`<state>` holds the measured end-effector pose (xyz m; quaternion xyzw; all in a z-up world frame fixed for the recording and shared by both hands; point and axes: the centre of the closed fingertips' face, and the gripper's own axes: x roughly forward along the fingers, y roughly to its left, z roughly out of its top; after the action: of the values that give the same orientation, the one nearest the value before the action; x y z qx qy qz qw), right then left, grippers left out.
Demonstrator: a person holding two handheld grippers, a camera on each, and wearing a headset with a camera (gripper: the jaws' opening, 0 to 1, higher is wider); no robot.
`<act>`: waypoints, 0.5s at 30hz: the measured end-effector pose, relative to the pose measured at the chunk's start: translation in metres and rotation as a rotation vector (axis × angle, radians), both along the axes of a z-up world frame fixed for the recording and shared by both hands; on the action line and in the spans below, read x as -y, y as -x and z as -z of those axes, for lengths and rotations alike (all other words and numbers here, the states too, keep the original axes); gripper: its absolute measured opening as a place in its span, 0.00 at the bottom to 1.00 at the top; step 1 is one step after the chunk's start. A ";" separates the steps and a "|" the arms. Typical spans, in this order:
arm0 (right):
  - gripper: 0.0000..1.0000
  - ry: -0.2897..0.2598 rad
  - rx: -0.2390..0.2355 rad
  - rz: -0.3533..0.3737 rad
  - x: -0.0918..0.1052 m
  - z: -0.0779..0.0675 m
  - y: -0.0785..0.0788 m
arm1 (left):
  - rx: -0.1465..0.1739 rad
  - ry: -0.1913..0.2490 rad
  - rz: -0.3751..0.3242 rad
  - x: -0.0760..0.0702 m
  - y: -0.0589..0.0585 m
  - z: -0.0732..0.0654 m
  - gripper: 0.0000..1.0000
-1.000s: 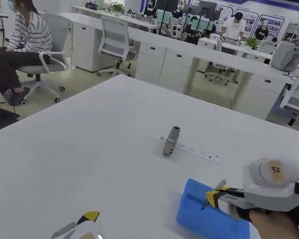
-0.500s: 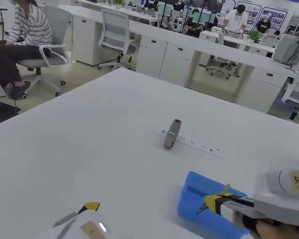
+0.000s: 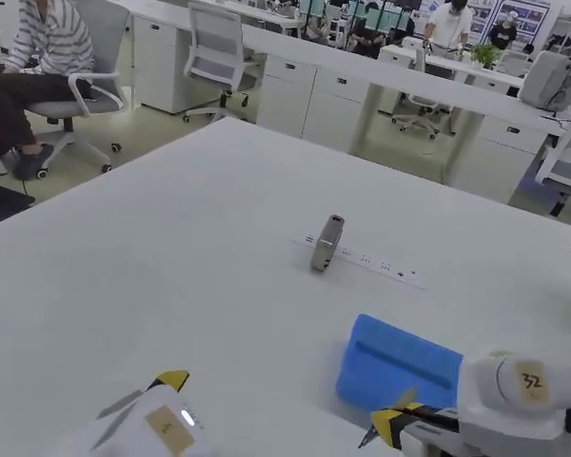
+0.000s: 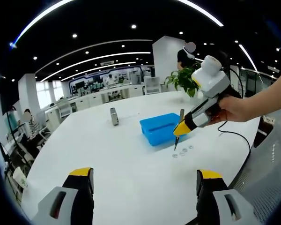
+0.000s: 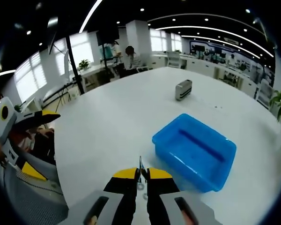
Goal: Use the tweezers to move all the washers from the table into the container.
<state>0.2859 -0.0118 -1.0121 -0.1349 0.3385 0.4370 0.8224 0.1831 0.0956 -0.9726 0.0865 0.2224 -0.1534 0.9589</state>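
Several small washers (image 4: 182, 151) lie on the white table (image 3: 171, 248), just in front of the blue container (image 3: 400, 367) (image 4: 160, 129) (image 5: 196, 150). My right gripper (image 5: 140, 174) (image 3: 376, 433) (image 4: 183, 125) is shut on a thin pair of tweezers (image 4: 176, 143), whose tip points down at the washers. Two of the washers (image 5: 140, 186) show between the right gripper's fingers. The left gripper (image 4: 144, 187) (image 3: 162, 400) hovers low at the near left, open wide with nothing between its fingers. The container's inside looks bare.
A grey block (image 3: 326, 242) stands on a white power strip (image 3: 381, 267) beyond the container. Behind the table are desks and office chairs (image 3: 214, 57), and a seated person (image 3: 38, 57) at the far left. A potted plant (image 4: 180, 79) stands by the table's edge.
The head camera has tilted. My right gripper with the tweezers has drawn back from above the container toward the near table edge. The left gripper shows more in the head view.
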 end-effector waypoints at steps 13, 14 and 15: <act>0.03 0.021 -0.015 -0.016 -0.002 0.014 0.001 | -0.009 -0.003 0.005 0.000 0.000 0.002 0.93; 0.03 0.026 -0.014 -0.017 -0.001 0.013 0.001 | -0.011 -0.003 0.006 0.001 0.000 0.003 0.93; 0.03 0.028 -0.010 -0.018 -0.002 0.013 0.001 | -0.012 -0.003 0.007 0.001 0.001 0.003 0.93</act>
<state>0.2848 -0.0102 -1.0250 -0.1472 0.3477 0.4403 0.8146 0.1826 0.0945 -0.9752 0.0879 0.2279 -0.1571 0.9569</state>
